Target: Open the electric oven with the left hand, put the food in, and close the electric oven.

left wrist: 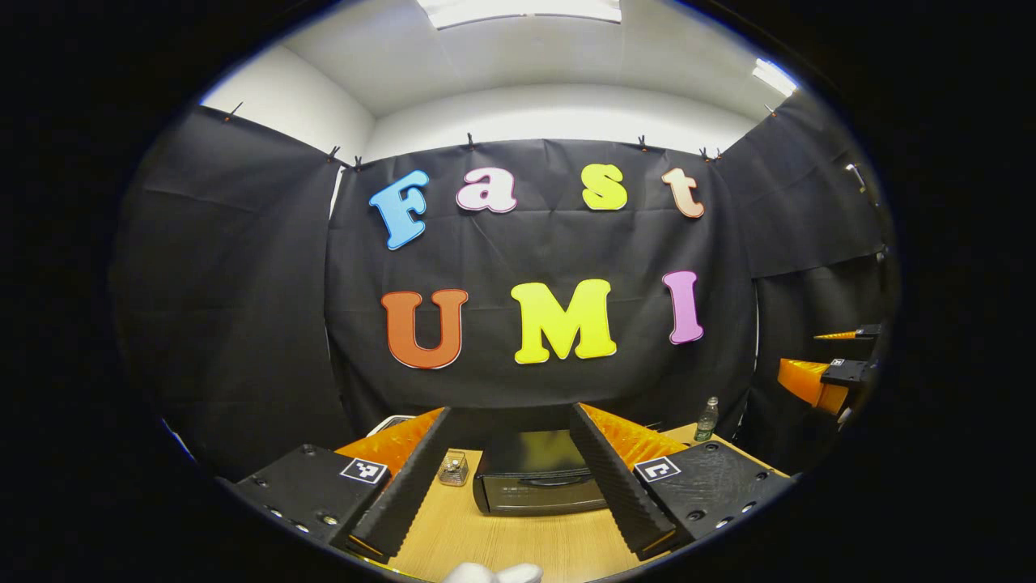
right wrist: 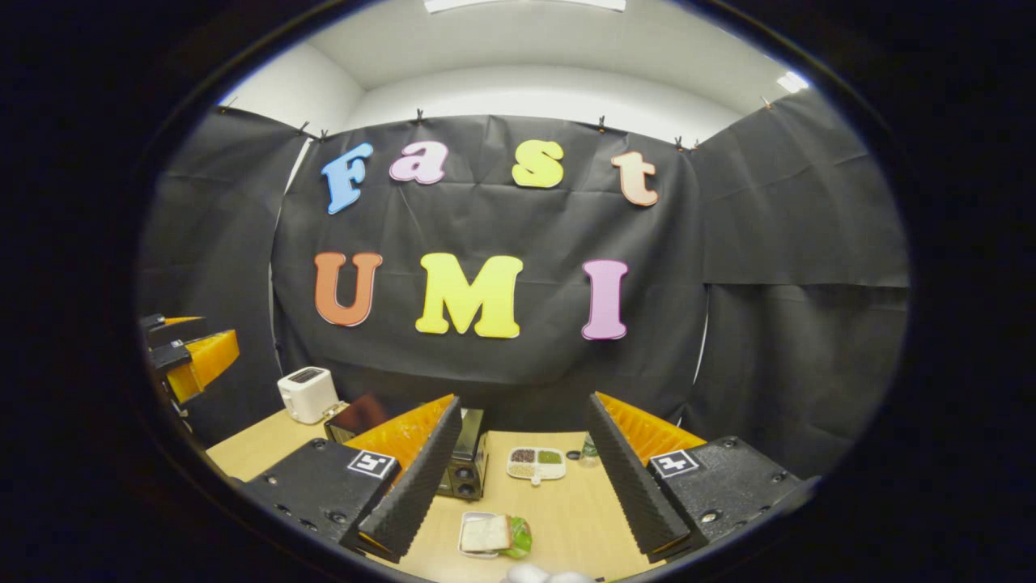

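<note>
Between the spread fingers of the left gripper (left wrist: 511,478), in the left gripper view, sits the electric oven (left wrist: 538,483) on the wooden table (left wrist: 453,538), its door shut and its handle bar facing the camera. A small glass jar (left wrist: 453,468) stands just beside the oven's left corner; a clear bottle (left wrist: 707,419) stands farther right, and the right gripper (left wrist: 834,366) hangs at the right edge. Neither finger touches the oven. Risk: a low or skewed approach may miss the handle bar, nudge the jar, or shove the oven backward.

Right gripper view: the right gripper (right wrist: 518,478), fingers spread and empty, looks down on a small tray of food (right wrist: 490,534), a slice of bread with a green leaf. Beyond lie a divided dish (right wrist: 536,464), the oven (right wrist: 464,461) partly behind the left finger, and a white toaster (right wrist: 307,394); the left gripper (right wrist: 186,356) appears at the left edge. Risk: a shallow pinch on the tray rim may tilt it and spill the food; reaching before the door is fully down may strike it.
</note>
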Demonstrator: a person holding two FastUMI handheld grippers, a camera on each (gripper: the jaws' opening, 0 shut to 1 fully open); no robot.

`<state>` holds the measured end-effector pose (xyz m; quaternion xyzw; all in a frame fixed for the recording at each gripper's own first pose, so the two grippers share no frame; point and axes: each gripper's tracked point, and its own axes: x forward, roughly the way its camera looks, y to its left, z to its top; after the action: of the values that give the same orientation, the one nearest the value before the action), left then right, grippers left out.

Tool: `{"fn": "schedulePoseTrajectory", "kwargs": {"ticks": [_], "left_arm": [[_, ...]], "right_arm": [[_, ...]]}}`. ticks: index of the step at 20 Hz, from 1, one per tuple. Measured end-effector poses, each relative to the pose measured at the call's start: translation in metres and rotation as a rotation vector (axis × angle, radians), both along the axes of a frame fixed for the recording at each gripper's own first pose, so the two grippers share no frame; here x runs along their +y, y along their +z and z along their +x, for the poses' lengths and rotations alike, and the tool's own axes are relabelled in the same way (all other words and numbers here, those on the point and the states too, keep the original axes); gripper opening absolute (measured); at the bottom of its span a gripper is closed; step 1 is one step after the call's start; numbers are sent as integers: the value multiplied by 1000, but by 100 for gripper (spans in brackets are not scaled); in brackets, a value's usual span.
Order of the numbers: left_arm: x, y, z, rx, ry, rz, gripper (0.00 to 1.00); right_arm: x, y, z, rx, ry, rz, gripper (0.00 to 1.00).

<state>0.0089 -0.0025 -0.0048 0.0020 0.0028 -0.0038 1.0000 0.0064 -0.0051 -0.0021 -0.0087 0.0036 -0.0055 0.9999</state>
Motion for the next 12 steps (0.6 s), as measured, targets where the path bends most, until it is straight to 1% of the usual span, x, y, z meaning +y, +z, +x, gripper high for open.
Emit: {"fn": "schedulePoseTrajectory", "kwargs": {"ticks": [6,7,8,9,10,12], "left_arm": [[-7,-25,10,24,4,20,95],[-10,-31,14,27,4,23,95],[-14,-40,19,30,-1,21,95],[-18,-48,24,36,-9,19,95],[-22,-59,28,50,-14,15,95],[-30,-80,41,72,-17,12,95]], "right_arm": [[-7,-3,2,1,4,-1,96],[-11,-4,1,-3,4,-1,99],[-14,-4,1,-1,1,-5,99],[-18,-7,1,2,-1,-10,96],[-22,-8,1,6,-5,-16,95],[-32,-11,2,19,-14,-25,96]]}}
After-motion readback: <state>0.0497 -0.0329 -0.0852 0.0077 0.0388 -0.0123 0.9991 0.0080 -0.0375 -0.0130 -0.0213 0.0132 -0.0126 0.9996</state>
